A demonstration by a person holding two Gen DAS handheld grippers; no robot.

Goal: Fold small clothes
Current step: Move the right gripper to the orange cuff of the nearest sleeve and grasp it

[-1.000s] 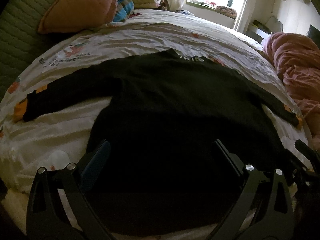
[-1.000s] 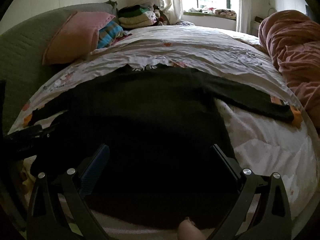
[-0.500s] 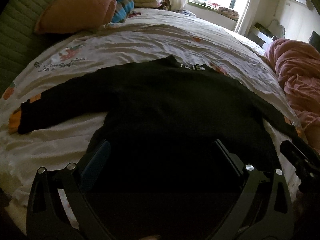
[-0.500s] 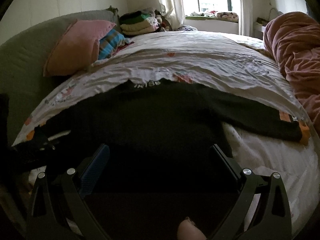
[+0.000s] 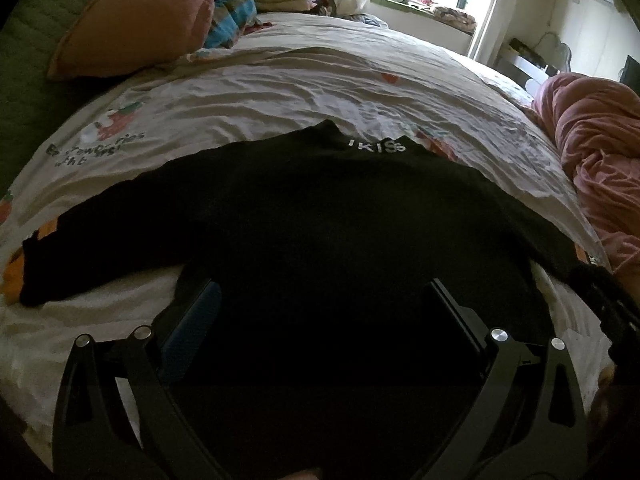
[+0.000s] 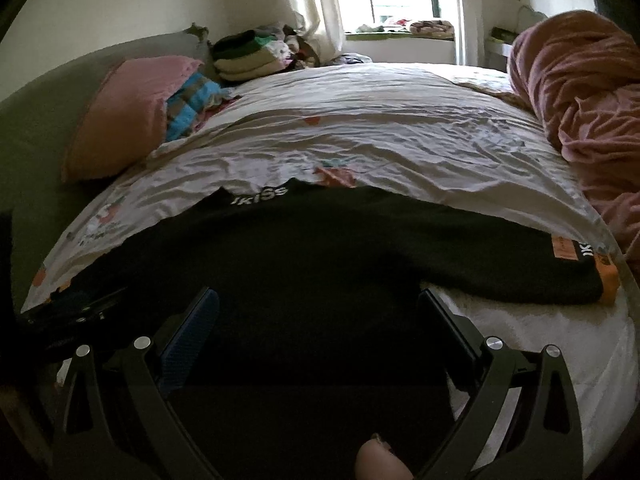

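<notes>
A black long-sleeved sweater (image 5: pixel 320 216) lies flat on the bed, sleeves spread, collar with white lettering at the far side. It also shows in the right wrist view (image 6: pixel 320 248); its right cuff (image 6: pixel 600 268) has an orange band. My left gripper (image 5: pixel 322 304) is open just above the sweater's lower body, with nothing between its fingers. My right gripper (image 6: pixel 318 308) is open over the lower body too, empty. Each gripper shows at the edge of the other's view: the right (image 5: pixel 608 304), the left (image 6: pixel 76 308).
The bed has a white printed sheet (image 5: pixel 304 92). A pink pillow (image 5: pixel 136 16) and a stack of folded clothes (image 6: pixel 248 56) lie at the far left. A pink duvet (image 6: pixel 588 92) is bunched at the right. A window is beyond.
Both grippers have moved lower and forward over the sweater, which now looms larger in both views. Both jaws stay open. The sweater has not moved.
</notes>
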